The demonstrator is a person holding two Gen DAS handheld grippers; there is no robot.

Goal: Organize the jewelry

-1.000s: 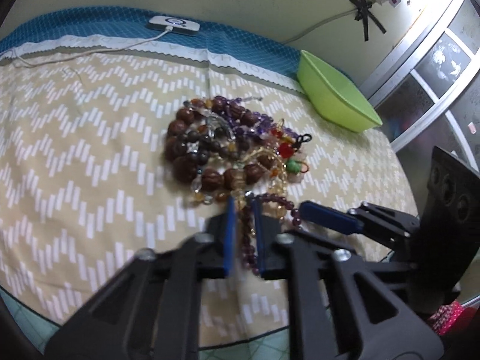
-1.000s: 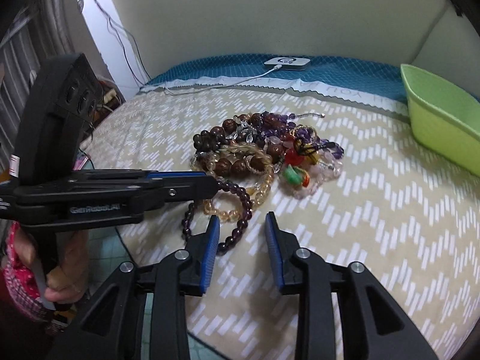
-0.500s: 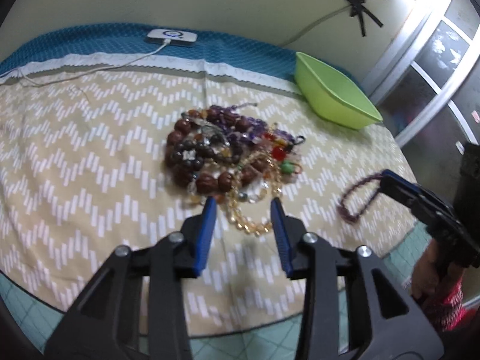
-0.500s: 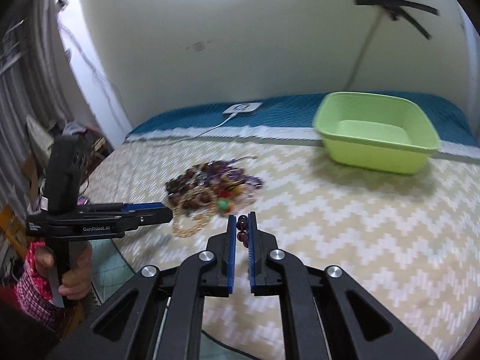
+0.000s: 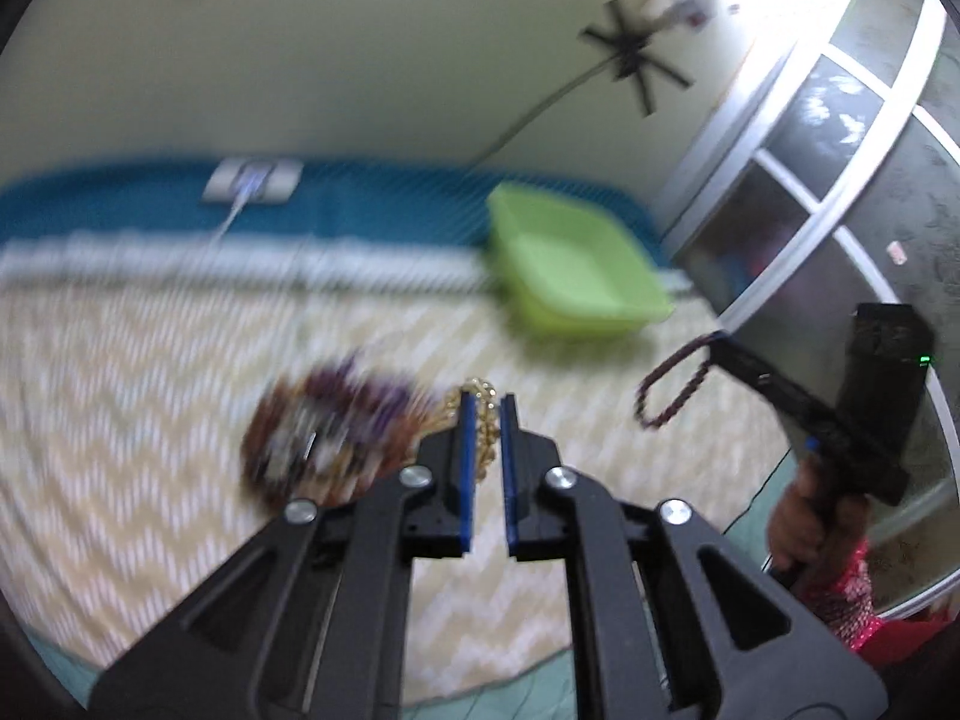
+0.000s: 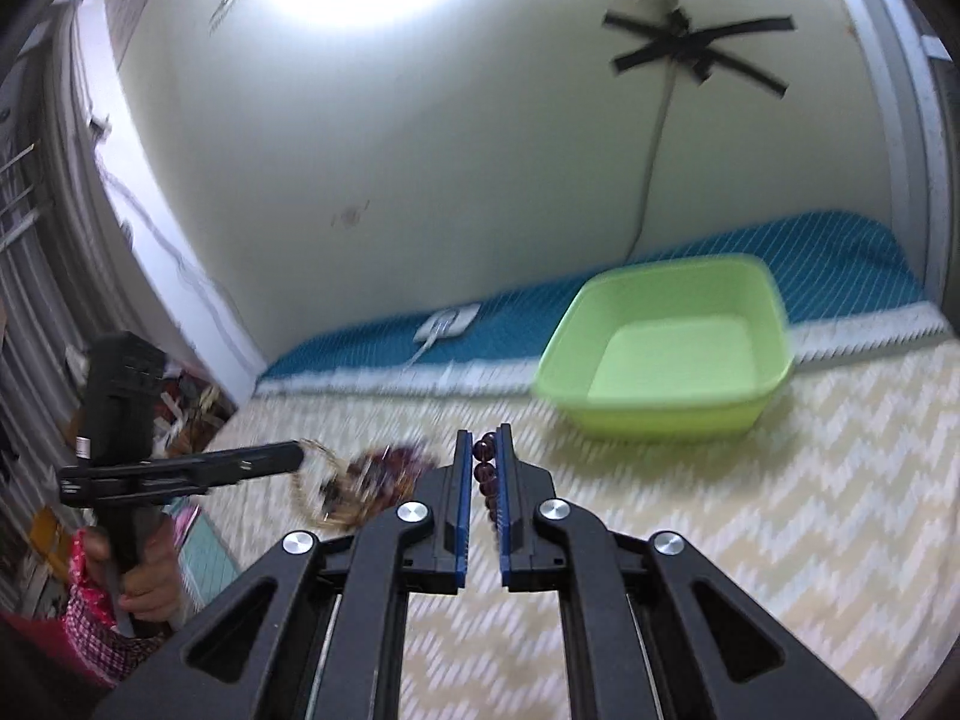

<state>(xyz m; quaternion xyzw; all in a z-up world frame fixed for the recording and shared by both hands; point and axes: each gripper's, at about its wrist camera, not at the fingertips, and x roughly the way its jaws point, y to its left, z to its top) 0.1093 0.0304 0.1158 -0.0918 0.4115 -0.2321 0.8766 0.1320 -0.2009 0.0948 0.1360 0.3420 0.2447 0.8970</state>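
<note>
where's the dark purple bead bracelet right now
The dark purple bead bracelet hangs pinched in the right hand-held gripper, lifted off the bed between the jewelry pile and the green tub.

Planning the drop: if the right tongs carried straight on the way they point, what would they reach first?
Probably the green basin, just right of dead ahead beyond the right tongs holding the purple bead bracelet. Depth is unclear; they might meet the patterned cloth first.

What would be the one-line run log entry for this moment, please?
left gripper: jaws closing on yellow bead bracelet | right gripper: shut on dark purple bead bracelet | green plastic basin: empty
</note>
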